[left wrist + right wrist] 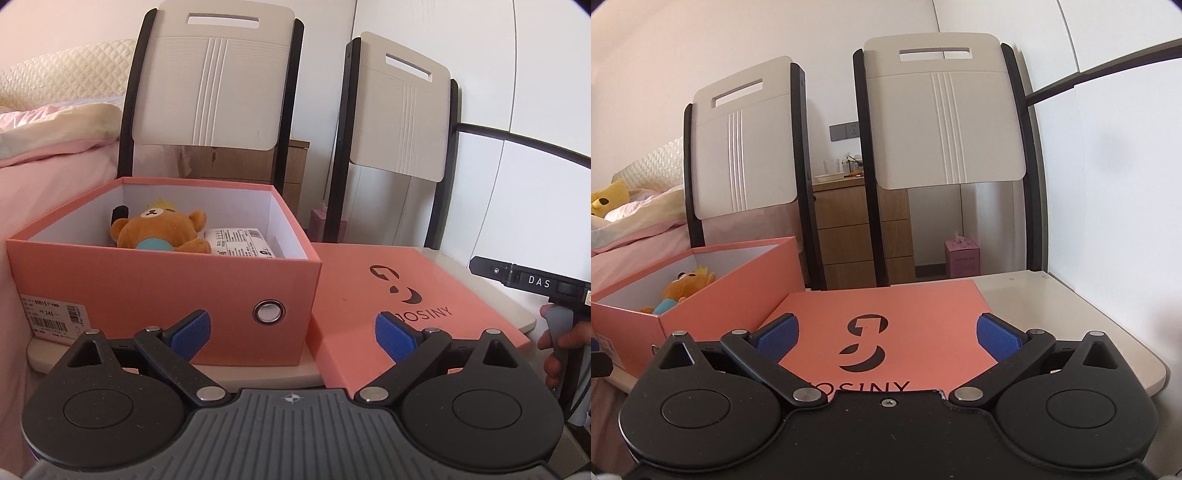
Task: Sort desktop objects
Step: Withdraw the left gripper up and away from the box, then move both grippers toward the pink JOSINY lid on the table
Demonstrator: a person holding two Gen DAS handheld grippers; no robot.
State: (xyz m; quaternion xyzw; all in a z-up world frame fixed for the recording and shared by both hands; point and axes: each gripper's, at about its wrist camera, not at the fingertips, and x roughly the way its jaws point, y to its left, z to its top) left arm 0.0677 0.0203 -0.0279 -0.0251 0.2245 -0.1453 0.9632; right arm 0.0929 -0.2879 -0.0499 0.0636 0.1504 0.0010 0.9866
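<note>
An open salmon shoebox (162,295) (731,288) stands on a small white table (258,376) (1071,317). Inside lie a brown plush bear (162,229) (679,288), a white labelled packet (240,242) and a black item (119,213) behind the bear. The box's lid (399,302) (886,325) lies flat to its right, logo up. My left gripper (291,334) is open and empty, facing the box's front right corner. Above the lid's near edge, my right gripper (886,338) is open and empty too. In the left wrist view the right tool (535,284) shows at the right edge, held by a hand (554,343).
Two white chair backs with black frames (210,81) (945,110) stand behind the table. A pink bed (48,162) lies to the left, a wooden drawer unit (857,229) behind, and a small pink box (962,258) on the floor.
</note>
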